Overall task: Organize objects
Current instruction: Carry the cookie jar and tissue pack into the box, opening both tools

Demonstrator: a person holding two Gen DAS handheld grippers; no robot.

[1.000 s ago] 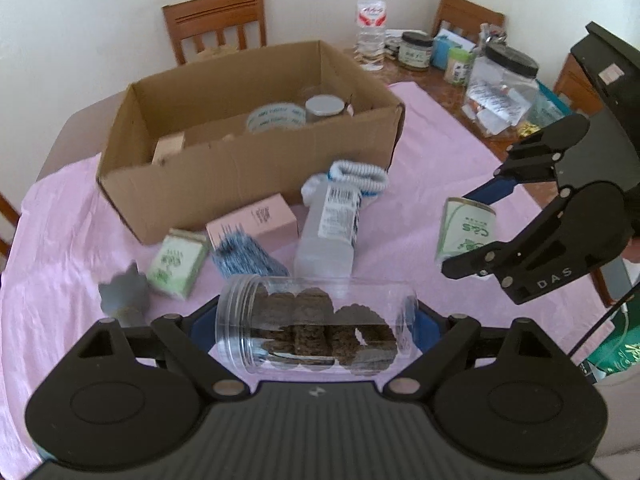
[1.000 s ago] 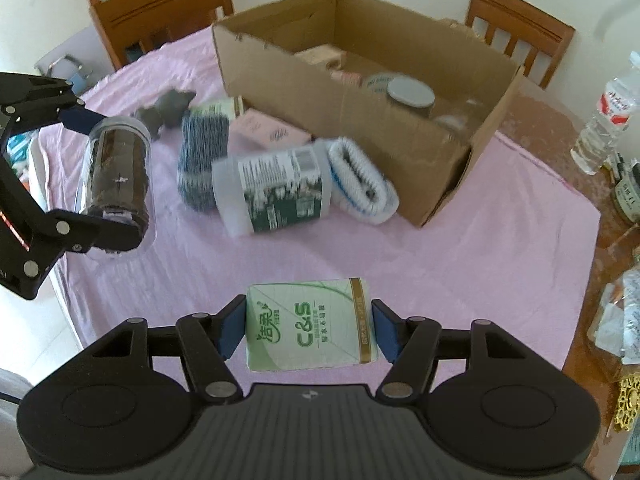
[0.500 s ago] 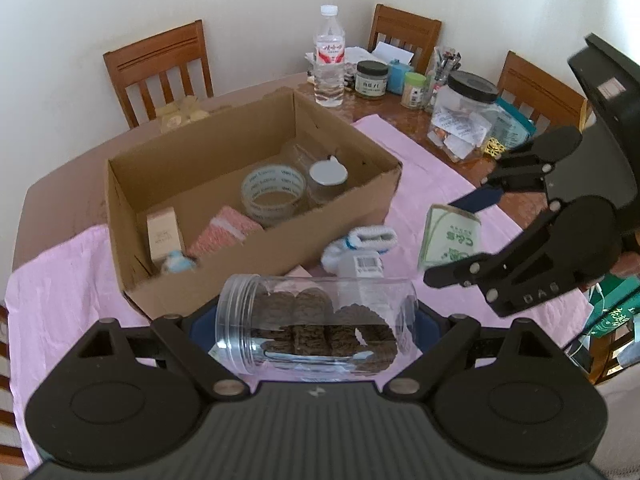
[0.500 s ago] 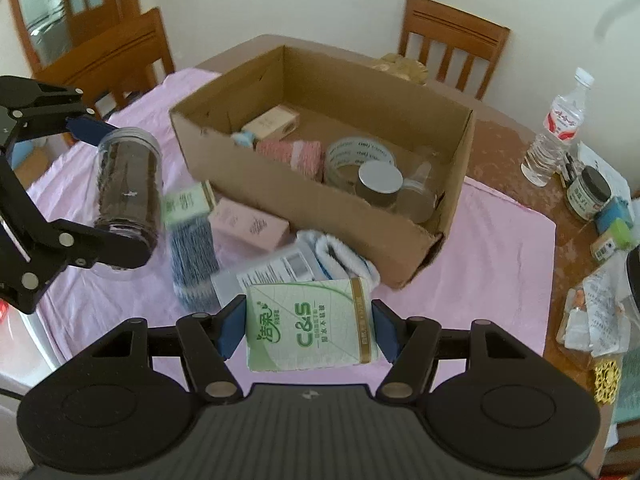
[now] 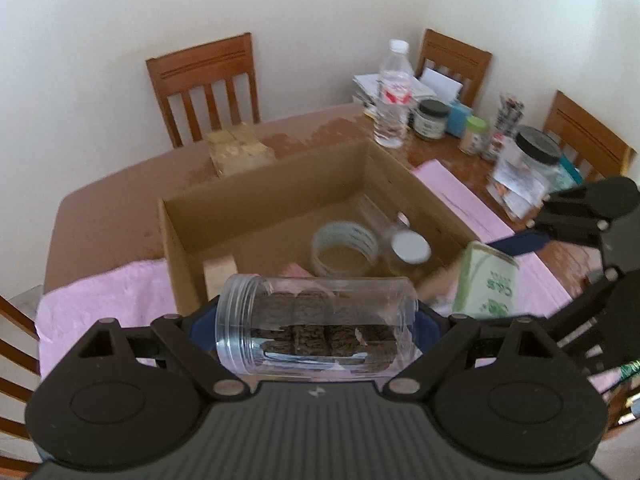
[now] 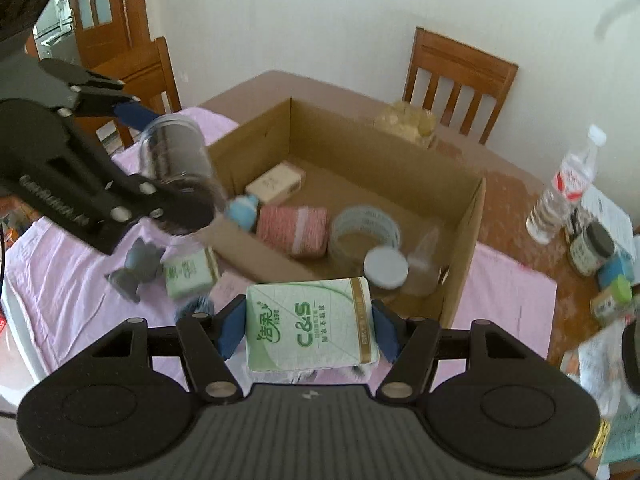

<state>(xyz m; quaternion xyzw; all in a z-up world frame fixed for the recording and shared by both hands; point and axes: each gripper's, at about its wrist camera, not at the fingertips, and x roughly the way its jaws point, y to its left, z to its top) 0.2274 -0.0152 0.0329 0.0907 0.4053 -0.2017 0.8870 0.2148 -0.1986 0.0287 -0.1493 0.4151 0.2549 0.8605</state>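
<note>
My left gripper (image 5: 314,326) is shut on a clear plastic jar of dark cookies (image 5: 316,324), held sideways above the near wall of the open cardboard box (image 5: 192,248). In the right wrist view the jar (image 6: 176,164) hangs over the box's left corner (image 6: 256,136). My right gripper (image 6: 310,330) is shut on a green-and-white C&S tissue pack (image 6: 310,326), held above the box's near wall; the pack also shows in the left wrist view (image 5: 486,282). The box holds a tape roll (image 6: 366,226), a white-lidded jar (image 6: 386,268), a pink roll (image 6: 292,226) and a small carton (image 6: 274,178).
On the pink cloth (image 6: 56,280) left of the box lie another tissue pack (image 6: 190,272), a grey toy (image 6: 136,268) and a blue brush (image 6: 194,306). A water bottle (image 5: 394,96), jars and papers crowd the table's far right. Wooden chairs (image 5: 204,84) surround the table.
Both grippers have risen and moved forward with their loads, from above the cloth to above the box's near wall. Both grips are unchanged.
</note>
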